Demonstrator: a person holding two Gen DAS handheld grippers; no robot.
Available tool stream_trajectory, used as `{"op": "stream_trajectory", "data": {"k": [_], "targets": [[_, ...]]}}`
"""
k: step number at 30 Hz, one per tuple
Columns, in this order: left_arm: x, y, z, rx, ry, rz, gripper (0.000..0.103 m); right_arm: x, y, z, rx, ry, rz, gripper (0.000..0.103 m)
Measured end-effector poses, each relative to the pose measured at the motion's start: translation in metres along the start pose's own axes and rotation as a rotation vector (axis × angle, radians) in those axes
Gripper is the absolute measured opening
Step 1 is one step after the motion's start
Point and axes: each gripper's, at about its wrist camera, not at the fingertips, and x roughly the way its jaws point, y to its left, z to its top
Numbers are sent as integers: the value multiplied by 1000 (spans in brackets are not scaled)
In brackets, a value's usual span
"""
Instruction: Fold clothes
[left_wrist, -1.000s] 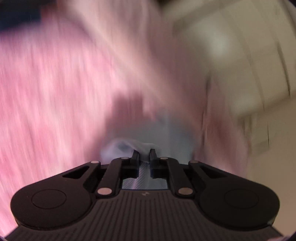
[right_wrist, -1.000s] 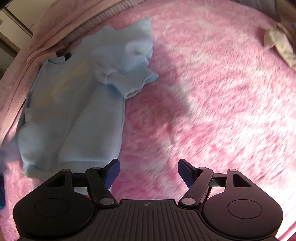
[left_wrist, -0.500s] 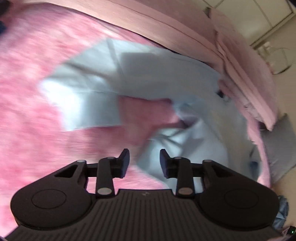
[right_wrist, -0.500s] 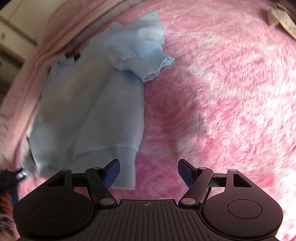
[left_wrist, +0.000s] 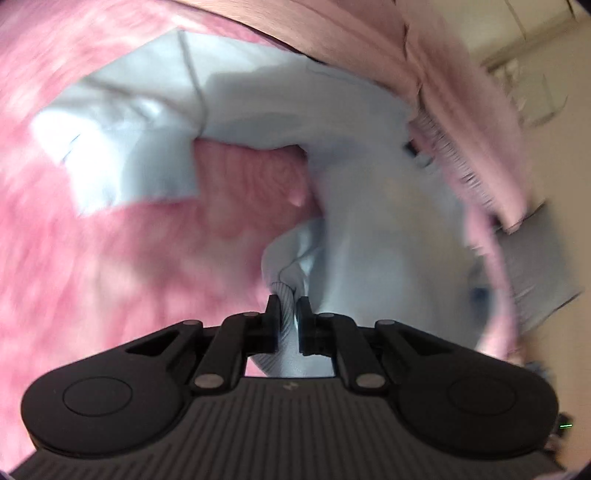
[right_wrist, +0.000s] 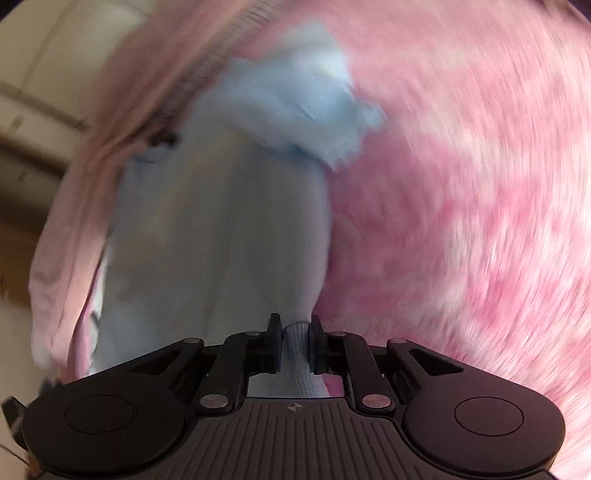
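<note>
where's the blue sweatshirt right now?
The blue sweatshirt lies on the pink fluffy blanket, left of centre in the right wrist view. Both claws have just closed on its ribbed hem: the right claw and the left claw.

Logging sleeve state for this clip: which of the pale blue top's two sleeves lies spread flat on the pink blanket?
The left wrist view's far sleeve, stretched out flat on the pink blanket; the other sleeve is bunched up.
</note>
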Motion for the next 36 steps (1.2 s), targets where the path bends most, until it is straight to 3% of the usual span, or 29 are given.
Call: {"op": "stream_trajectory", "data": {"k": [4, 5, 7, 10, 11, 12, 13, 15, 18, 22, 23, 24, 25, 26, 28, 30, 32, 34, 36], "targets": [[-69, 21, -63, -267, 6, -187, 1, -77, 27, 19, -171, -89, 26, 8], [-80, 28, -85, -320, 21, -188, 1, -90, 30, 17, -197, -91, 23, 8], [-83, 41, -125, -326, 74, -50, 2, -100, 27, 6, -220, -33, -35, 8], [-68, 45, -163, -170, 164, 241, 3, -77, 6, -26, -207, 151, -213, 14], [-65, 41, -168, -106, 172, 274, 3, -71, -1, -38, -205, 189, -273, 28], [-64, 35, -172, -47, 168, 280, 7, -70, -7, -47, -205, 189, -306, 45], [-65, 28, -174, 8, 154, 277, 11, -70, -13, -55, -200, 185, -330, 52], [-68, 14, -175, 90, 113, 242, 38, -72, -25, -65, -155, 161, -315, 55], [-61, 1, -179, 187, 99, 220, 48, -70, -40, -69, -93, 141, -270, 55], [-31, 2, -183, 228, 107, 266, 48, -60, -46, -77, -93, 82, -234, 55], [-29, 3, -183, 217, 86, 266, 41, -59, -49, -80, -94, 66, -225, 55], [-30, 5, -182, 199, 71, 258, 4, -61, -52, -85, -95, 48, -218, 54], [-35, 7, -180, 176, 61, 237, 2, -60, -51, -85, -100, 37, -218, 48], [-41, 9, -178, 153, 51, 211, 1, -60, -48, -83, -112, 44, -226, 3], [-57, 8, -176, 142, 34, 168, 1, -68, -38, -82, -144, 65, -208, 4], [-75, 1, -178, 200, 28, 160, 1, -88, -25, -85, -207, 53, -187, 4], [-91, 5, -183, 181, 29, 158, 2, -105, -17, -88, -231, 53, -181, 4], [-86, 12, -192, 183, 67, 209, 3, -106, -16, -94, -234, 93, -204, 4], [-68, 10, -201, 243, 132, 353, 5, -95, -21, -102, -227, 178, -257, 5]]}}
